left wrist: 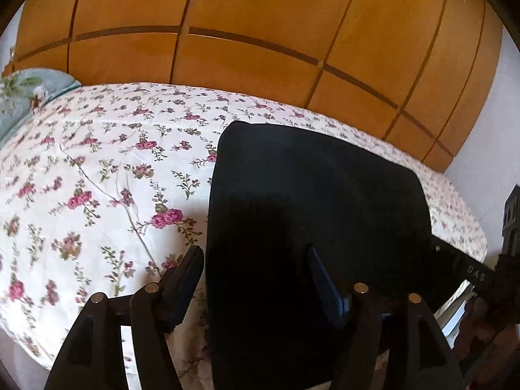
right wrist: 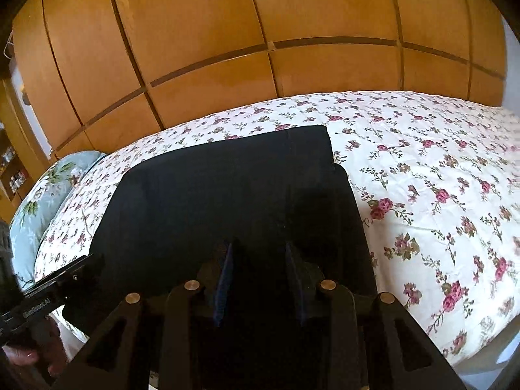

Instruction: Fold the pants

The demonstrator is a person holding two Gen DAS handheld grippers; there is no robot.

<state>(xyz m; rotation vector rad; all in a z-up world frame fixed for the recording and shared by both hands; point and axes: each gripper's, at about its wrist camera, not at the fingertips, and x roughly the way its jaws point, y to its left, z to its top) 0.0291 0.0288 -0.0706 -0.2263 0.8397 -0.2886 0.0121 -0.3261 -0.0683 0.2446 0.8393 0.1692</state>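
On the floral bedspread lie folded black pants. Above their near edge, the left gripper and right gripper both hover with jaws apart.

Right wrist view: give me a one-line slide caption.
Open right gripper poised over black pants folded into a block on the floral bedspread, wooden wardrobe behind.

pants: matt dark cloth | bedspread: floral cotton | wardrobe: glossy wood
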